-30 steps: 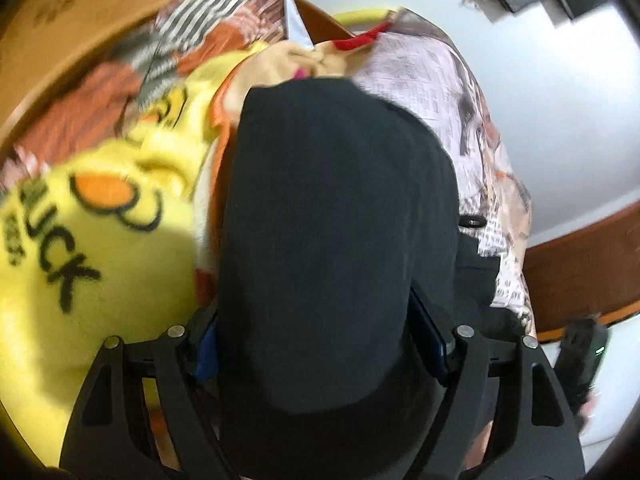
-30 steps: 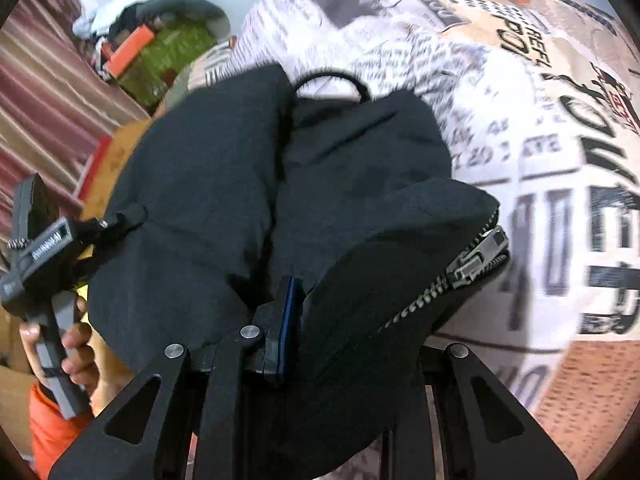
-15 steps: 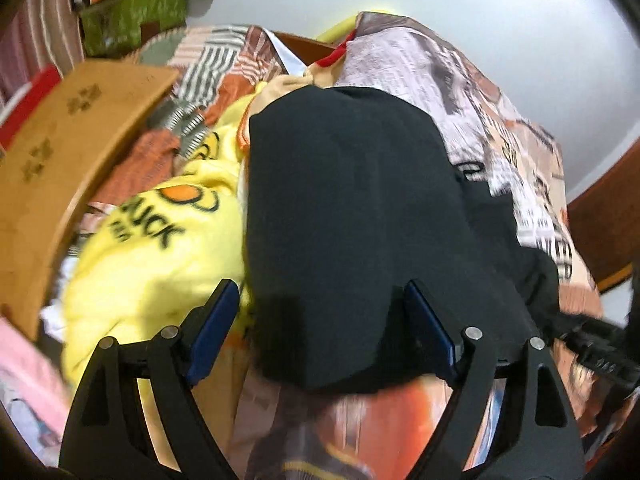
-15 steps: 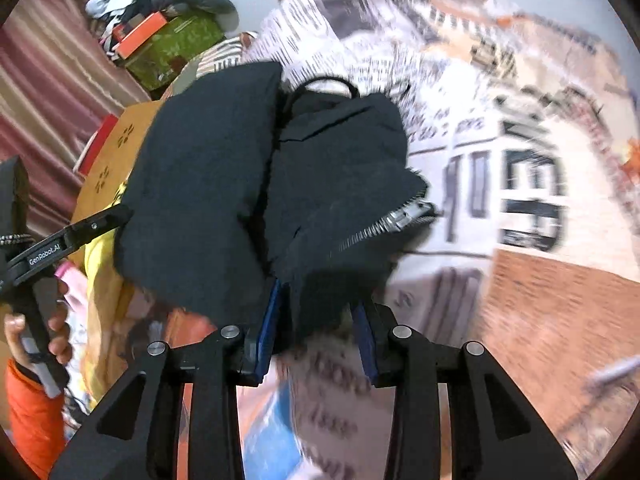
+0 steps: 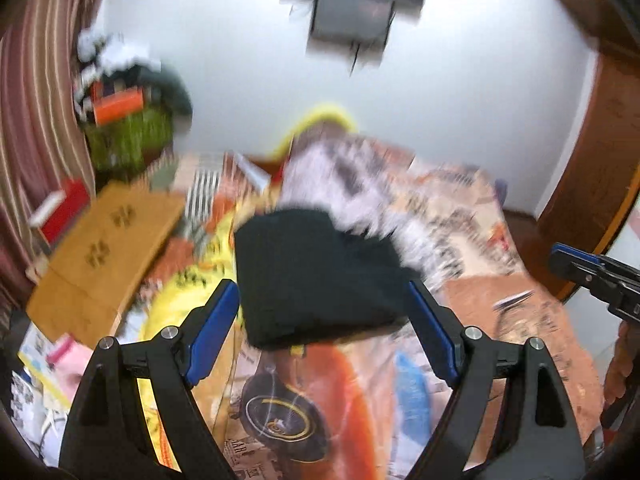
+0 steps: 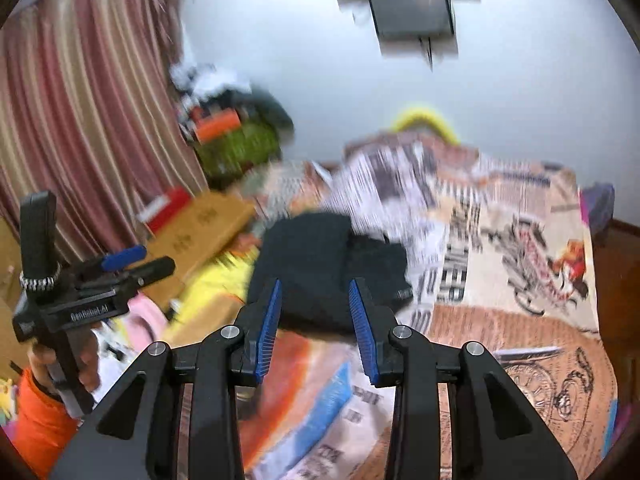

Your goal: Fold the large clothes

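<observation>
Holding nothing, your left claw point(image 5: 320, 320) gapes wide and your right claw point(image 6: 314, 320) stands partly open, both clear of the folded black jacket point(image 5: 316, 272) lying on the bed point(image 6: 520, 240), yellow blanket point(image 5: 188, 280) at its left.

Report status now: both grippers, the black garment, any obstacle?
Left gripper, right gripper open, empty. Folded black fabric garment lies on printed bedspread. Nothing blocking.

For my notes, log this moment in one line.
left claw: open, empty | right claw: open, empty | black garment: folded, on bed
</observation>
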A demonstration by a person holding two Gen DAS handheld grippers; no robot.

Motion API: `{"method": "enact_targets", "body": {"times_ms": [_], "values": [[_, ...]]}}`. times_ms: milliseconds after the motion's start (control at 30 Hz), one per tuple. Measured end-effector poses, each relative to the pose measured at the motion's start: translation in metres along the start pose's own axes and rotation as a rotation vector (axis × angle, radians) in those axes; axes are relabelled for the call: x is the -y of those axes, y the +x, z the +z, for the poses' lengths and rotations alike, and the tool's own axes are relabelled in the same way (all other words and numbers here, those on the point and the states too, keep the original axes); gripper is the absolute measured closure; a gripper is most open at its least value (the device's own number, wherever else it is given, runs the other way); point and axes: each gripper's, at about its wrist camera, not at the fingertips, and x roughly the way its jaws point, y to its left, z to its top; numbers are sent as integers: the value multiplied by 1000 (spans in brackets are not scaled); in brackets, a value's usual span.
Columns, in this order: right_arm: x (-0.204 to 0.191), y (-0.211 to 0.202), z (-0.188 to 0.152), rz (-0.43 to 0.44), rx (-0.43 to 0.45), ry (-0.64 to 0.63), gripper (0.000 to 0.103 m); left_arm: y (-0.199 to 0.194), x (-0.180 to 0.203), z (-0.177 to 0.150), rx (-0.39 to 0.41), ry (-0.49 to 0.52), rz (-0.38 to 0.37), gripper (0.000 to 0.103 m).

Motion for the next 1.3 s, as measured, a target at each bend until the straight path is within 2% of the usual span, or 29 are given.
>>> {"method": "enact_targets", "body": {"times_ms": [167,267,400,500,600,667,733,767,833,900,1033,1300], "values": [[-30,-72,7,27,202,-38,71,-96,31,8,206,23,-41,19],[-50,-111,0,35,308,-78,71,-144,49,2,329,41,-20,19],[-60,-134,-17,85,363,-60,71,-193,75,-24,480,79,58,19],[-65,-143,-31,76,386,-56,71,-212,89,-44,541,85,99,19],[-70,-146,-42,-2,417,-84,71,-220,94,-58,565,67,113,18],[-75,-150,-46,-54,428,-101,63,-225,97,-67,574,48,120,8],[-78,-153,-48,-87,438,-103,43,-227,99,-74,581,35,129,3],[-79,-154,-49,-109,450,-104,39,-228,100,-78,581,29,137,2],[-81,-157,-49,-137,458,-105,23,-225,98,-80,562,13,137,1],[-82,-157,-48,-157,460,-111,17,-226,97,-83,547,1,134,1],[-85,-154,-44,-187,456,-119,8,-225,92,-88,529,-16,139,1],[-87,-153,-44,-184,438,-123,7,-222,94,-97,514,-20,159,1]]}}
